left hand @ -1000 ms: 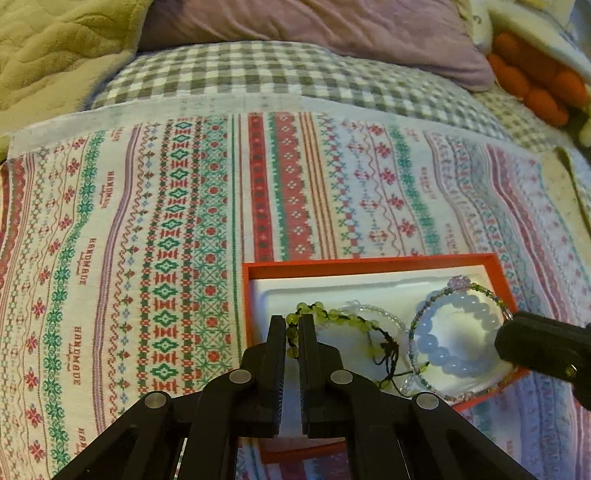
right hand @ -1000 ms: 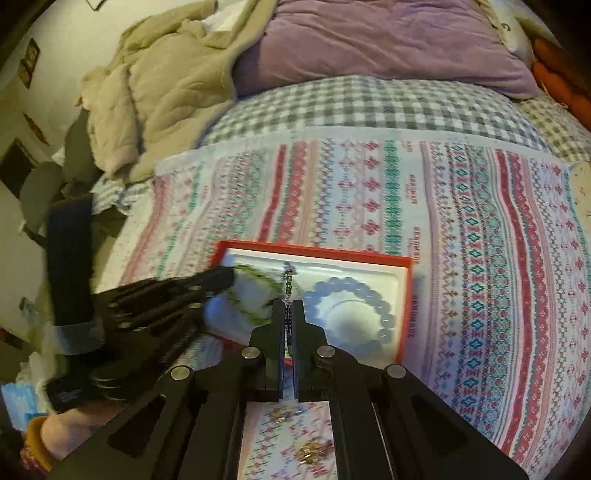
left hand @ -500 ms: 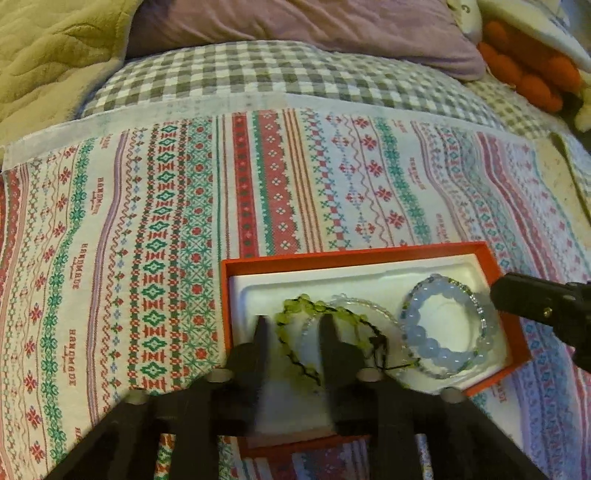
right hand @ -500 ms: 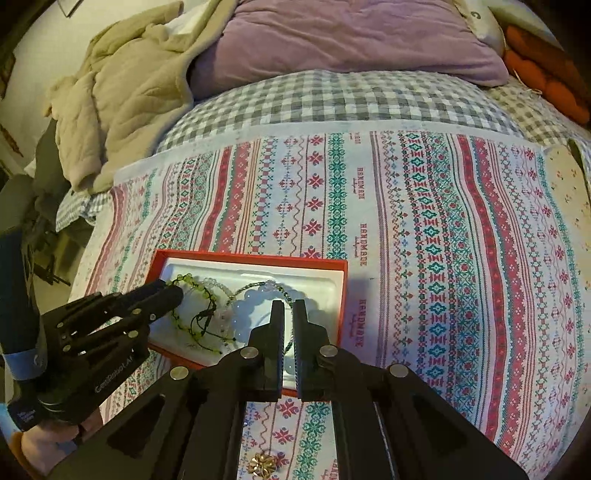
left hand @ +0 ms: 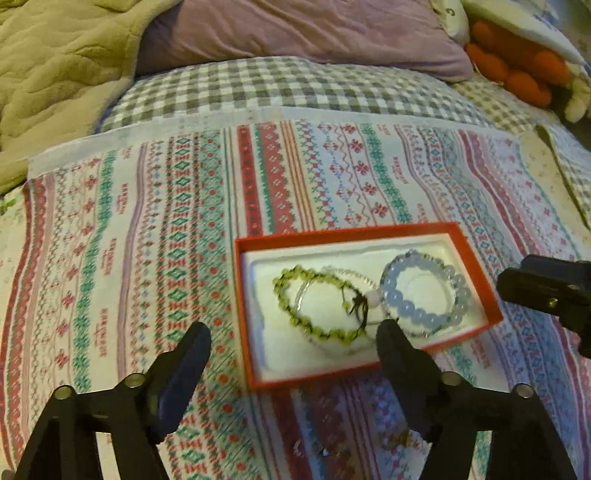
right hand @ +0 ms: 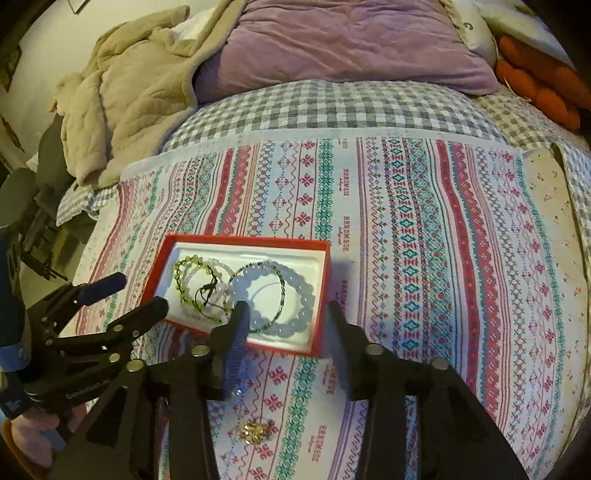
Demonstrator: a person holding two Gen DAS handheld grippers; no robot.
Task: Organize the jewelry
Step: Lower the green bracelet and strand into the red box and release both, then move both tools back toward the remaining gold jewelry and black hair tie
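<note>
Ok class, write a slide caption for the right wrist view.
Open right tool above red box of bracelets; gold piece on patterned cloth.

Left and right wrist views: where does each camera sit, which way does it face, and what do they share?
Left wrist: on the left tool, looking forward over the red jewelry box toward the purple pillow; its own open fingers and the right tool's tip show.
Right wrist: on the right tool, facing the same way from right of the box; its open fingers, the left tool and the hand holding it show.
Shared: box, green bead bracelet, blue bead bracelet, patterned cloth.
</note>
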